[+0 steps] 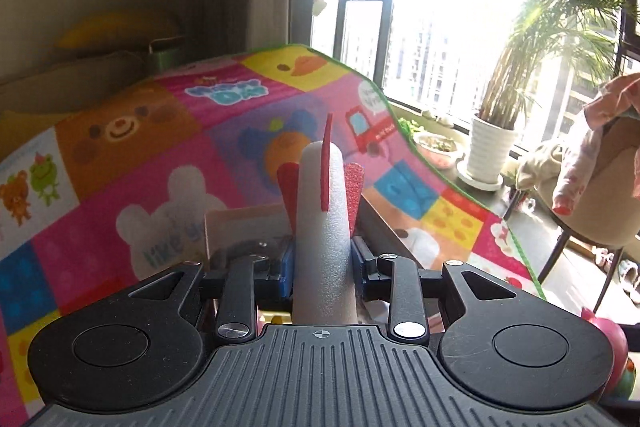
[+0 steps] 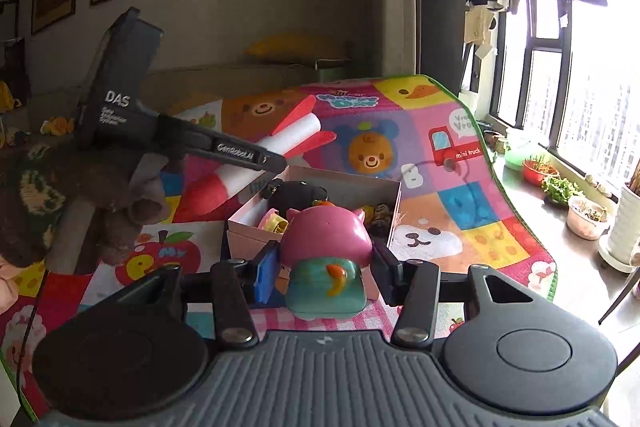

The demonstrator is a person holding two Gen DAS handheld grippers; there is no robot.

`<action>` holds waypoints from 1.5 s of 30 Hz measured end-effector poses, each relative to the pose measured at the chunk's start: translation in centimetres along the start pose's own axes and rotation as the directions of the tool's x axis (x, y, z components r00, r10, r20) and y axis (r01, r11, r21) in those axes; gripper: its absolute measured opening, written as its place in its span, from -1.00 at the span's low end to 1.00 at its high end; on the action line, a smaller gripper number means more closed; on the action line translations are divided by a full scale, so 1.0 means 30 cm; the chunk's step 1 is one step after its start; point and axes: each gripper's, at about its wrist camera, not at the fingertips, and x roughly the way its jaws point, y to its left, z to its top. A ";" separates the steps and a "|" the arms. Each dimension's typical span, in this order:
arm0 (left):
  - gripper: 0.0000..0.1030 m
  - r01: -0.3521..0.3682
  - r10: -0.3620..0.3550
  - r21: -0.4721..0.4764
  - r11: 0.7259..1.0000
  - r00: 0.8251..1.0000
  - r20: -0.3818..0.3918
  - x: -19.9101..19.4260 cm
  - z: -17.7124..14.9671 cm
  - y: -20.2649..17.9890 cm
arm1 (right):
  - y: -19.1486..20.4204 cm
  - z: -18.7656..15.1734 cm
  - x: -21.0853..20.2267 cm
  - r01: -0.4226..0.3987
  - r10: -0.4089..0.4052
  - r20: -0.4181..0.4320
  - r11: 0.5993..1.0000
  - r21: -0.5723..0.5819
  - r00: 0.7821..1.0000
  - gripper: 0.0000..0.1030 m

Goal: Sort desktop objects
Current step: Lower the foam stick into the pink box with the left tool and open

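Left wrist view: left gripper [image 1: 323, 263] clamped on a foam rocket [image 1: 322, 227], white body with red fins, blue pads pressing both sides of the shaft, tail end pointing away from the camera, held clear above the cartoon play mat [image 1: 120, 163]. Only a corner of the cardboard box [image 1: 240, 223] shows behind the jaws, contents hidden. Right wrist view fills that in: the box [image 2: 320, 183] sits open on the mat [image 2: 460, 211], already holding a black plush, a yellow piece and some small dark bits at the far right that are too small to name. Same view shows the right gripper [image 2: 326, 263] closed on a pink pig-like figure [image 2: 326, 251] with a teal base, pads on its sides, held just in front of and above the box's near wall. It also shows the left gripper from outside [image 2: 224, 151], a gloved hand [image 2: 80, 195] around its handle, rocket's red nose [image 2: 208, 195] hanging low toward the mat beside the box's left edge. Step looks like carry-to-box, both hands loaded, neither item inside yet. Next move probably: bring each item over the opening, lower, release. The rocket is long and slanted, likely needs laying along the box or it will stick out; the pig needs a free gap among the toys.
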 end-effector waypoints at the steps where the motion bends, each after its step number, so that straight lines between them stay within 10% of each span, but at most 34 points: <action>1: -0.25 0.008 -0.009 -0.017 1.000 1.000 -0.008 0.042 0.006 0.014 | -0.006 -0.002 0.028 0.003 -0.002 -0.014 1.000 0.006 1.000 -0.05; 9: 0.84 -0.043 0.044 -0.073 0.996 0.999 0.013 0.011 -0.115 0.152 | -0.019 -0.025 0.173 0.021 -0.020 -0.106 1.000 0.004 0.994 -0.05; 26: 0.95 0.033 -0.034 -0.103 0.994 0.999 -0.004 -0.163 -0.470 0.121 | -0.131 0.217 0.557 0.107 -0.082 -0.227 0.989 0.101 0.970 -0.02; 39: 0.99 0.083 -0.082 -0.177 0.981 0.997 0.015 -0.136 -0.510 0.151 | -0.118 0.240 0.684 0.107 -0.033 -0.310 0.968 0.225 0.950 0.08; 45: 0.99 0.099 -0.096 -0.186 0.978 0.995 0.024 -0.138 -0.514 0.153 | -0.031 0.261 0.835 0.028 0.076 -0.351 0.959 0.282 0.933 -0.38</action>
